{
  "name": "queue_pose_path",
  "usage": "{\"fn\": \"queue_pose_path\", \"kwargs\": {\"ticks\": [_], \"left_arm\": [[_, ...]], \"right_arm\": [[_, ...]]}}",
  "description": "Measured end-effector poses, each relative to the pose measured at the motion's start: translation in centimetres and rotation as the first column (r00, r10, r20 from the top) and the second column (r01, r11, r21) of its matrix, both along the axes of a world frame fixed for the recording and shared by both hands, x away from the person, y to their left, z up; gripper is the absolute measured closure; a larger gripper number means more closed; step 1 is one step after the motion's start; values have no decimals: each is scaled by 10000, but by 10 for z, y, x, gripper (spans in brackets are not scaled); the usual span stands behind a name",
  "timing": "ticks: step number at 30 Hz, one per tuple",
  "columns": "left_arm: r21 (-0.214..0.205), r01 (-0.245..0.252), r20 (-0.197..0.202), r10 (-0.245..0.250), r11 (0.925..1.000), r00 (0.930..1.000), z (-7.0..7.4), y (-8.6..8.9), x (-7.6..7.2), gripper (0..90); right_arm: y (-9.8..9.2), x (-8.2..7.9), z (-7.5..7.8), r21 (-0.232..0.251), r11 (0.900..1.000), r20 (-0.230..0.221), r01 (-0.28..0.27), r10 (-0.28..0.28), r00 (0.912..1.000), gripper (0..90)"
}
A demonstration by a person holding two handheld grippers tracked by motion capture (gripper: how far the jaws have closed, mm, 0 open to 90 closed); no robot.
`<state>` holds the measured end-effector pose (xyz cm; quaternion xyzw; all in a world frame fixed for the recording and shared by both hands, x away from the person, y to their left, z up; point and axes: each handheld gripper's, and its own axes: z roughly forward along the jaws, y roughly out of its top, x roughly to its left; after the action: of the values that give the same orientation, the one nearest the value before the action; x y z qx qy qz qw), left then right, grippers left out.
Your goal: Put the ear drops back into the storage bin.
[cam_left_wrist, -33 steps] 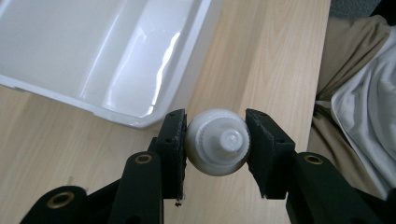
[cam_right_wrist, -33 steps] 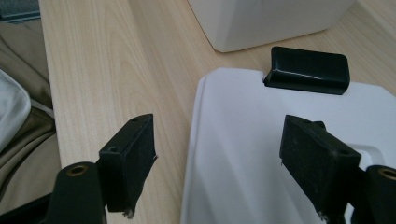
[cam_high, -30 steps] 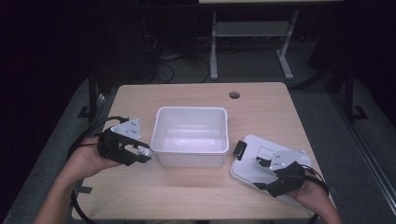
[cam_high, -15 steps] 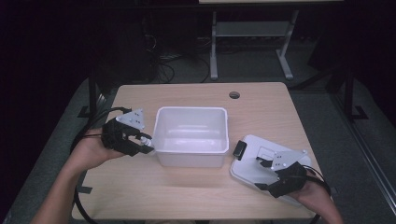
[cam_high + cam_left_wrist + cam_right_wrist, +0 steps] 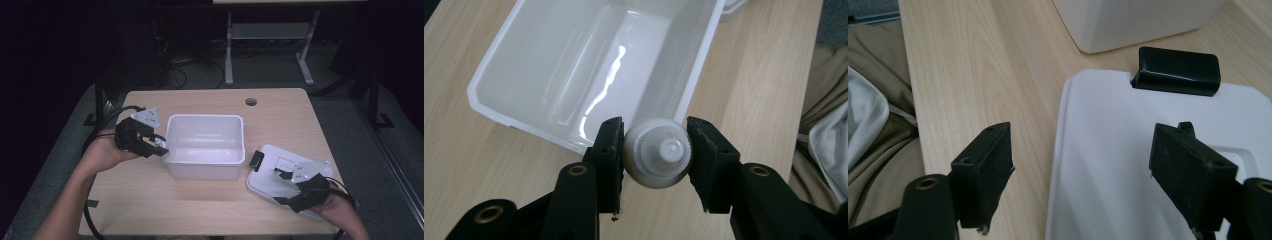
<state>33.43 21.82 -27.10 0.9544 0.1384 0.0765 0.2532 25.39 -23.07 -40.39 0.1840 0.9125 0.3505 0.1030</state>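
My left gripper (image 5: pixel 655 150), jaws clamped on a small white bottle (image 5: pixel 657 158), nears the tub (image 5: pixel 205 145); I should clear the rim before dropping it. Right gripper (image 5: pixel 1083 175) jaws spread over the lid (image 5: pixel 1128 165).

light: table lit, surroundings dark | glare: streak in white bin (image 5: pixel 599 95) | focus: sharp

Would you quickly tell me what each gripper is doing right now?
Left gripper: closed on a small white bottle, beside the white tub.
Right gripper: open, holding nothing, over the white lid.
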Motion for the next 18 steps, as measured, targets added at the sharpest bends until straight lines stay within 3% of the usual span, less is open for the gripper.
{"fn": "queue_pose_path", "kwargs": {"ticks": [4, 18], "left_arm": [[-31, -215, 35, 215, 9998, 9998, -2, -3, 6, 600], [364, -57, -126, 62, 9993, 9999, -7, -18, 15, 601]], "right_arm": [[-1, -1, 2, 48, 10000, 21, 5, -5, 10000, 245], [-2, 0, 1, 10, 10000, -4, -1, 1, 10000, 243]]}}
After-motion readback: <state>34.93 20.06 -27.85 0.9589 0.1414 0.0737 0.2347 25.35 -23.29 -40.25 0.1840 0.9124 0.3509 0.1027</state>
